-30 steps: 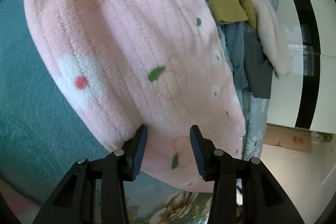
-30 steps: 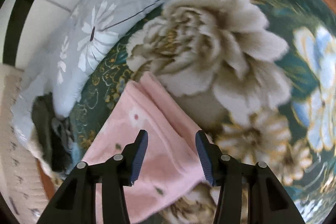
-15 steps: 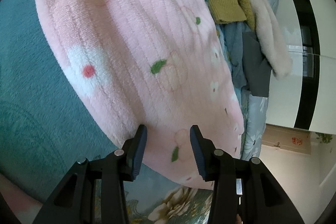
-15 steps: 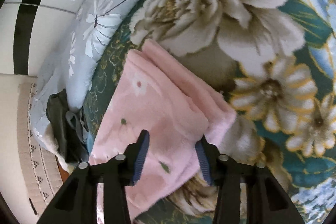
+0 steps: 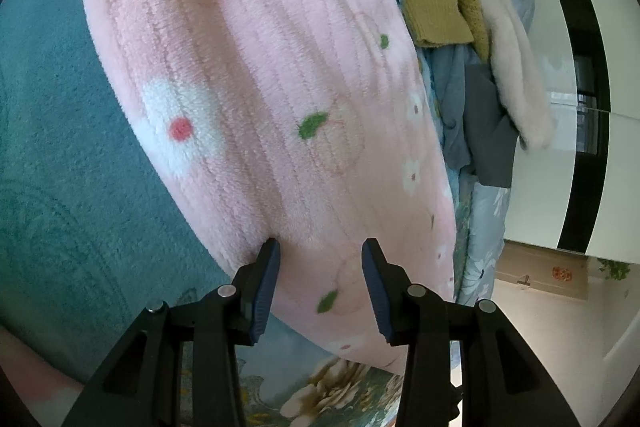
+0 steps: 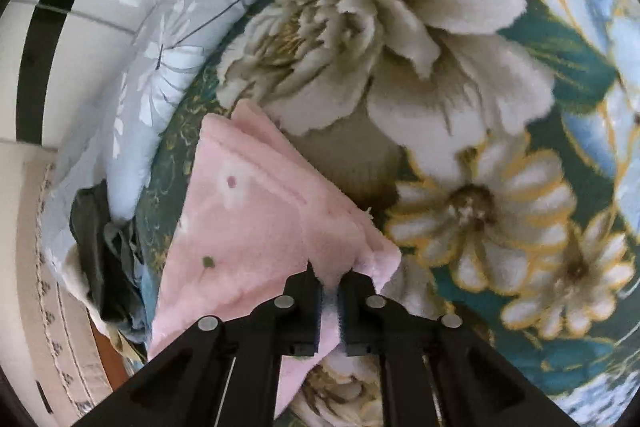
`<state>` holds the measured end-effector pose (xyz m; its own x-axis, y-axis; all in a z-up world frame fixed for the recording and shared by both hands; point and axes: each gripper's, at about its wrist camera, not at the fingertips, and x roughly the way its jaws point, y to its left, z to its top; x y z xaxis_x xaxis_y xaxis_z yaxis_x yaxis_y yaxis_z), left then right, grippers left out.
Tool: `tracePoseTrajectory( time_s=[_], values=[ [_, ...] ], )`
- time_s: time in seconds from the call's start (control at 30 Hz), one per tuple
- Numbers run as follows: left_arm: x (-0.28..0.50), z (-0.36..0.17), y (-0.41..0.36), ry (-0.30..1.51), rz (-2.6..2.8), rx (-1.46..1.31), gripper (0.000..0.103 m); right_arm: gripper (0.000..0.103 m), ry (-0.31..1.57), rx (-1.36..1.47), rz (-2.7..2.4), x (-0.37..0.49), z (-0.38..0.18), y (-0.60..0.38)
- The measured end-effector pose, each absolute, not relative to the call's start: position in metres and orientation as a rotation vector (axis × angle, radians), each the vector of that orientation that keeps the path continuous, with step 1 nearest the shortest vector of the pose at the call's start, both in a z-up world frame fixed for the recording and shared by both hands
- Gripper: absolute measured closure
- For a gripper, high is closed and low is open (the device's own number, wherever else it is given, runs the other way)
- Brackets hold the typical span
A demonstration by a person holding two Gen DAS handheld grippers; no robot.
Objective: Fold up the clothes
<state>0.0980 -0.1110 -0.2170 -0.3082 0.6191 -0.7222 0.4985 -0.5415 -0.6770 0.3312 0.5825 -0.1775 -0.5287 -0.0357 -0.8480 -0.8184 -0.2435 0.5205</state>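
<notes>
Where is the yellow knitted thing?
In the left wrist view, the yellow knitted garment lies upper right, between the pink fleece garment and a cream fluffy garment.

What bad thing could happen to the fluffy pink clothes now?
The right tongs are closing on only a small corner of the fluffy pink flowered garment, so it might slip out when lifted. The left tongs stand open over the garment and grip nothing, so that side may sag and the fold go crooked.

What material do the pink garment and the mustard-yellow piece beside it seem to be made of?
Pink garment: probably plush fleece, matte; fuzzy pile in ribbed rows, printed flowers and leaves. Mustard-yellow piece: apparently a knit, perhaps wool or acrylic; a coarse looped texture shows.
</notes>
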Motion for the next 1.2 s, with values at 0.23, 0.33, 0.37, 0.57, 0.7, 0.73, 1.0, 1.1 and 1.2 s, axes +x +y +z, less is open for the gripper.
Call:
tracePoseTrajectory(
  time_s=[0.23,0.33,0.37,0.57,0.7,0.73,1.0,1.1,1.2],
  values=[
    [0.104,-0.215,-0.115,-1.458,1.994,-1.793,0.060,0.055,1.478,-0.977,1.844,0.354,-0.161,0.591],
    [0.105,-0.216,-0.116,-1.465,1.990,-1.790,0.060,0.053,1.513,-0.991,1.804,0.364,-0.168,0.592],
    [0.105,-0.216,-0.116,-1.464,1.990,-1.790,0.060,0.053,1.533,-0.993,1.799,0.362,-0.171,0.590],
    [0.104,-0.216,-0.114,-1.466,1.994,-1.789,0.060,0.053,1.588,-0.949,1.796,0.349,-0.186,0.587],
    [0.105,-0.216,-0.115,-1.465,2.000,-1.788,0.060,0.079,1.597,-0.943,1.822,0.340,-0.184,0.581],
    [0.105,-0.216,-0.115,-1.465,2.000,-1.788,0.060,0.083,1.590,-0.949,1.839,0.337,-0.182,0.580],
    [0.101,-0.215,-0.112,-1.472,1.993,-1.785,0.060,0.088,1.495,-0.960,1.787,0.343,-0.180,0.582],
    [0.100,-0.215,-0.114,-1.484,1.992,-1.779,0.060,0.088,1.491,-0.958,1.780,0.339,-0.178,0.581],
    [0.098,-0.216,-0.114,-1.492,1.989,-1.777,0.060,0.089,1.488,-0.944,1.778,0.339,-0.169,0.583]
  ],
)
